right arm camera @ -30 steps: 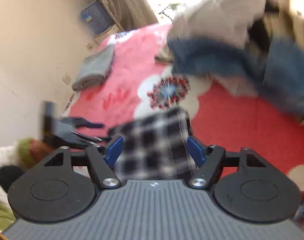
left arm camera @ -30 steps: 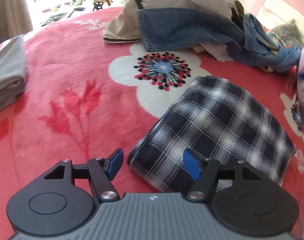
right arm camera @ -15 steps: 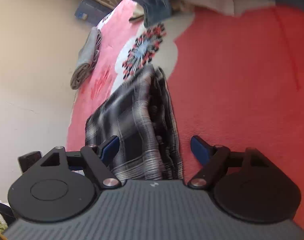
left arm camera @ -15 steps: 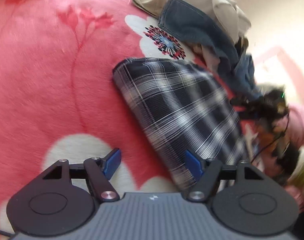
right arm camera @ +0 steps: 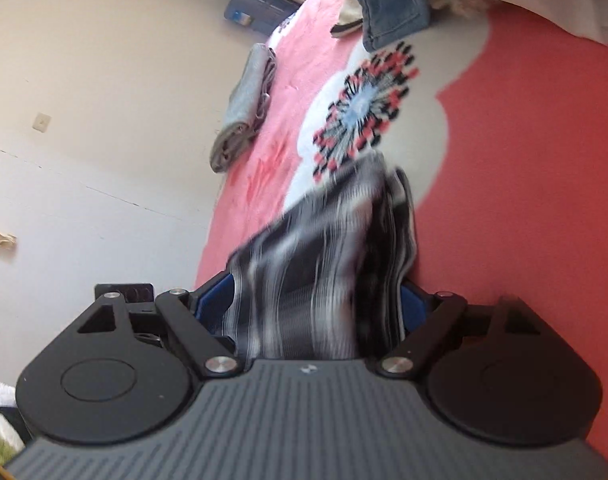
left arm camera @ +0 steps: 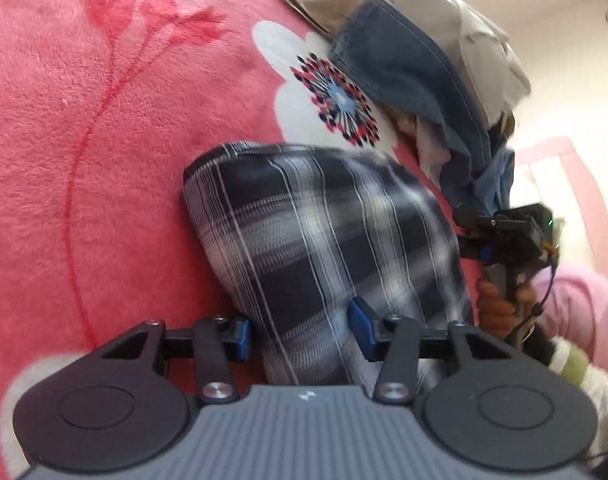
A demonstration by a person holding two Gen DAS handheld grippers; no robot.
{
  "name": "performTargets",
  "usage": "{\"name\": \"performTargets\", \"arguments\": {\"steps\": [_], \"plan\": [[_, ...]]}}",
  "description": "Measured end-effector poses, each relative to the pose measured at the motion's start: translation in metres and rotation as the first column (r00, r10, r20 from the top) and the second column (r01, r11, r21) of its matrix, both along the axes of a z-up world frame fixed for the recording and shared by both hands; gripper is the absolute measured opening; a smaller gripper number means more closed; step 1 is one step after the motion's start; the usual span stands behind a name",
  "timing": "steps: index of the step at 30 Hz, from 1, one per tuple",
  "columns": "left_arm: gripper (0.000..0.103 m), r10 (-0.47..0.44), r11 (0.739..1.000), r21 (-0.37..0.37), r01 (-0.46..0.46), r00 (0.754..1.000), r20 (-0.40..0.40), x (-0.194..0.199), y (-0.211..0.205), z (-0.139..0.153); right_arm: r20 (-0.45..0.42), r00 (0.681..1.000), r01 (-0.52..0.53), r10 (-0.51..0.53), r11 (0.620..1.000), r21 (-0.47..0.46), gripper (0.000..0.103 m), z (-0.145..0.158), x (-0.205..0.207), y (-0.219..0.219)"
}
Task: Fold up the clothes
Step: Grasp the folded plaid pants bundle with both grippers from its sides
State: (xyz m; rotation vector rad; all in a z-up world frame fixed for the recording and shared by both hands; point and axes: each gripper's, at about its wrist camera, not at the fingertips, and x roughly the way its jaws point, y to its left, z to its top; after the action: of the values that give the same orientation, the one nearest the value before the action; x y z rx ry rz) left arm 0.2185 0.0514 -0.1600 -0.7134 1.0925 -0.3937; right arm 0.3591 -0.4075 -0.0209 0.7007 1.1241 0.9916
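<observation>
Folded on the pink flowered blanket (left arm camera: pixel 103 160), just near of its white flower: plaid garment (left arm camera: pixel 324 232), with the unfolded clothes pile (left arm camera: pixel 404 60) beyond at the far side. Around its near left edge, left gripper (left arm camera: pixel 299 328), jaws just closing to about half, cloth between and both pads at the fabric; cannot tell whether truly pinching. Around its thick right edge, right gripper (right arm camera: pixel 312 300), jaws just widened and spread broad, layered cloth between the pads without being squeezed. Far left by the wall, well apart: folded grey garment (right arm camera: pixel 243 104).
</observation>
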Motion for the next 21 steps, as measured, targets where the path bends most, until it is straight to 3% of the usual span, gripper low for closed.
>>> {"name": "performTargets", "arguments": {"steps": [3, 7, 10, 15, 17, 19, 21], "plan": [[0.050, 0.032, 0.998, -0.053, -0.032, 0.999, 0.000, -0.005, 0.003, -0.004, -0.003, 1.000, -0.009, 0.009, 0.999, 0.033, 0.084, -0.005, 0.008, 0.006], [0.046, 0.034, 0.995, -0.090, -0.034, 0.999, -0.001, -0.020, 0.004, -0.007, -0.027, 0.991, -0.131, 0.134, 0.987, 0.094, 0.084, -0.007, -0.007, -0.002], [0.037, 0.030, 0.997, -0.068, -0.031, 0.999, -0.009, -0.013, 0.003, -0.009, -0.055, 0.988, -0.133, 0.145, 0.976, 0.173, 0.084, -0.014, -0.007, -0.008], [0.036, 0.043, 0.998, -0.043, -0.044, 0.999, -0.018, 0.006, -0.005, -0.010, -0.083, 0.980, -0.158, 0.180, 0.963, 0.216, 0.079, -0.023, 0.017, 0.010], [0.032, 0.049, 0.999, -0.020, -0.049, 0.999, -0.013, 0.009, -0.009, -0.007, -0.065, 0.978, -0.185, 0.200, 0.964, 0.193, 0.073, -0.021, 0.020, 0.017], [0.026, 0.058, 0.998, 0.020, -0.058, 0.998, 0.000, 0.007, -0.013, -0.001, -0.056, 0.981, -0.177, 0.187, 0.973, 0.147, 0.046, -0.021, 0.018, 0.016], [0.022, 0.047, 0.995, 0.088, -0.050, 0.998, 0.029, 0.006, -0.022, 0.011, -0.049, 0.986, -0.151, 0.157, 0.981, 0.120, 0.040, -0.020, 0.014, 0.014]]}}
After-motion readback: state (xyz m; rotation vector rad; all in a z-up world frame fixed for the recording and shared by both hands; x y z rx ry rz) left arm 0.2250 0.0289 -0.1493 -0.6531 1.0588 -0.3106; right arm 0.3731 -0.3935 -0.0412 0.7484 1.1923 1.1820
